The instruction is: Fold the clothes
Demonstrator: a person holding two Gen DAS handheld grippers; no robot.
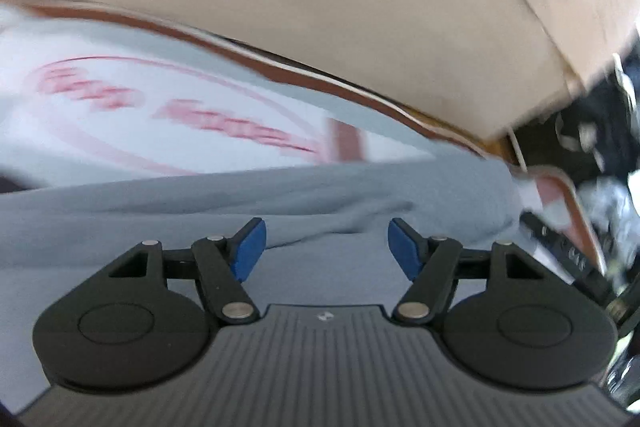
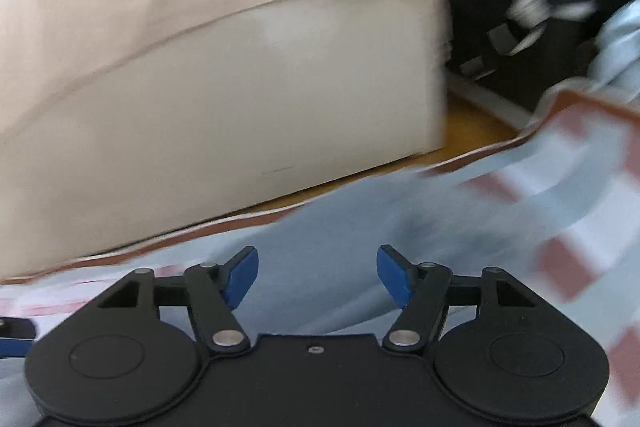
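My left gripper [image 1: 323,247] wide, empty; right gripper [image 2: 318,277] wide, empty. Pale grey-blue cotton garment with red lettering and brown trim [image 1: 280,187] lies below both, beside beige cardboard box [image 2: 200,87]. Soft, light, limp. Best pinch hem edge.

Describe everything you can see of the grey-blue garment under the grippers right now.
The garment is soft grey-blue fabric, with a white panel bearing blurred red lettering inside a red ring, and brick-red and white blocks toward its edge. It lies spread flat with a fold line across it, a few low wrinkles, and a brown-trimmed border. It sits in front of a large beige box on a wooden surface. Both the left gripper and right gripper are above it, fingers apart, with nothing pinched.
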